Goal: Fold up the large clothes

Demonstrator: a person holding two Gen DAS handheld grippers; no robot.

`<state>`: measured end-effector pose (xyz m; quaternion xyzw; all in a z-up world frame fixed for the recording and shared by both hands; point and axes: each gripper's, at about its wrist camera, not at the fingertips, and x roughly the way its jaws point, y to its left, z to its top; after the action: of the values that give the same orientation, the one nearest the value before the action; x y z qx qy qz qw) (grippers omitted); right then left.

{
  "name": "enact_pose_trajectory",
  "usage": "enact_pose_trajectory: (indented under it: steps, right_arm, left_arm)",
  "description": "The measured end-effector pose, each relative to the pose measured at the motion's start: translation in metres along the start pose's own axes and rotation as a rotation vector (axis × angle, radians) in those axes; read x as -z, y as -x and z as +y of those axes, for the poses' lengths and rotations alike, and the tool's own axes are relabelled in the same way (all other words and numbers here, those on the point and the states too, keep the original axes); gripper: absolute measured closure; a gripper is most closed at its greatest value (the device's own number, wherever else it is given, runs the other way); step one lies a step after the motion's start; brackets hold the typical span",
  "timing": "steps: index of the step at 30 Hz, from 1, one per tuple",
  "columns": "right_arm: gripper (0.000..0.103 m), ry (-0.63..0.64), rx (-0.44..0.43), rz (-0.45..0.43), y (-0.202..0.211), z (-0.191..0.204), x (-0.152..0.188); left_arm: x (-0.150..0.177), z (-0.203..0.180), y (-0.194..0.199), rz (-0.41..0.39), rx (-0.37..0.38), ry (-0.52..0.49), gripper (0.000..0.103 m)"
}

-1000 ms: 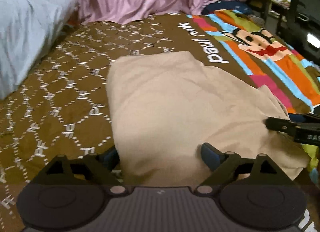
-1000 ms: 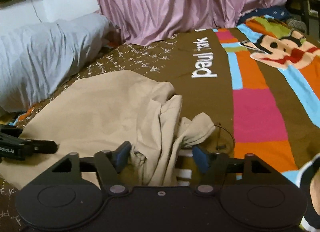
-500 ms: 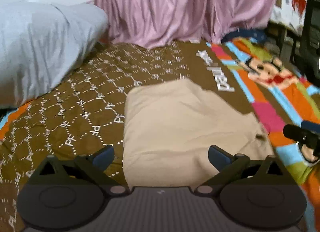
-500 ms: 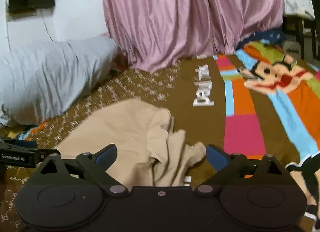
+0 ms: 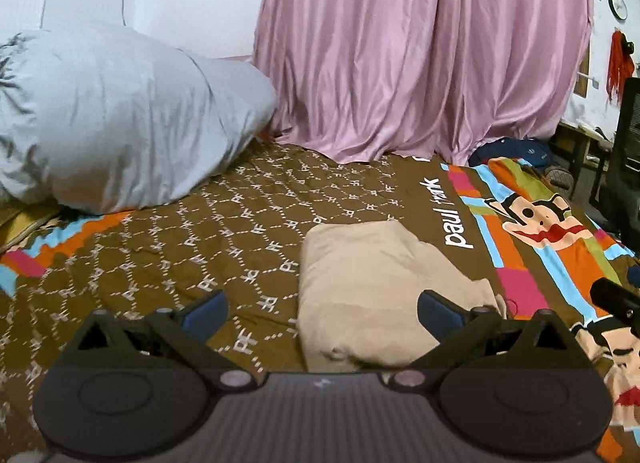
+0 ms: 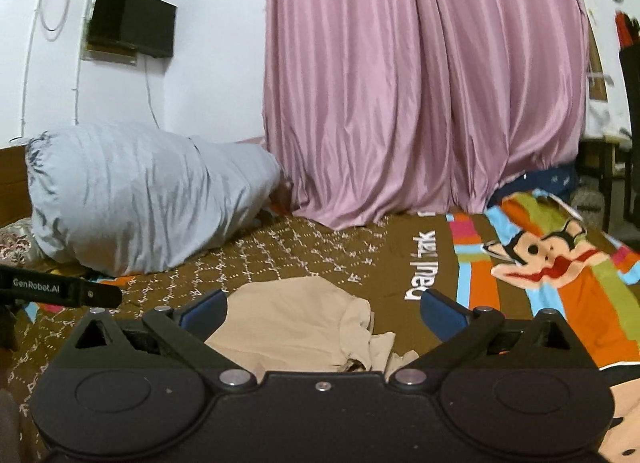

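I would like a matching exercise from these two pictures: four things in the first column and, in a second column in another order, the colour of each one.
Things:
1. folded garment
2. curtain
3. pillow
4. gripper finger pads

Colours:
A. pale grey-blue
B. dark blue
C. beige
D. pink

Pairs: 1-C, 2-D, 3-A, 4-B

Garment [image 5: 372, 287]: matt beige cloth, soft. Bedspread [image 5: 248, 231]: printed cloth, matt. Curtain [image 5: 420, 51]: pink fabric, satin sheen. Pillow [image 5: 120, 119]: creased grey cloth. Gripper bodies: matt black plastic.
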<state>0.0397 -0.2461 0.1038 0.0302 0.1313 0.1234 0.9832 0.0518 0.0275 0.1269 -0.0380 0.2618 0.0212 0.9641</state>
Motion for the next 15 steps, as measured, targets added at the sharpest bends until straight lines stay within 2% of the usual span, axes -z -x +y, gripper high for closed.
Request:
enact_pose_trajectory:
  steps: [5,9,15]
  right_arm:
    - [0.001,0.021,0.041,-0.034,0.031,0.013,0.013]
    - [0.001,0.053,0.078,-0.042,0.051,0.026,0.037]
    - [0.001,0.063,0.131,0.010,0.066,0.039,0.075]
  left_arm:
    - [0.029,0.011,0.027,-0.002,-0.039,0.004,0.001]
    - [0.057,0.020,0.036,-0.004,-0.065,0.030,0.001]
    - [0.092,0.026,0.036,-0.018,-0.092,0.032,0.001]
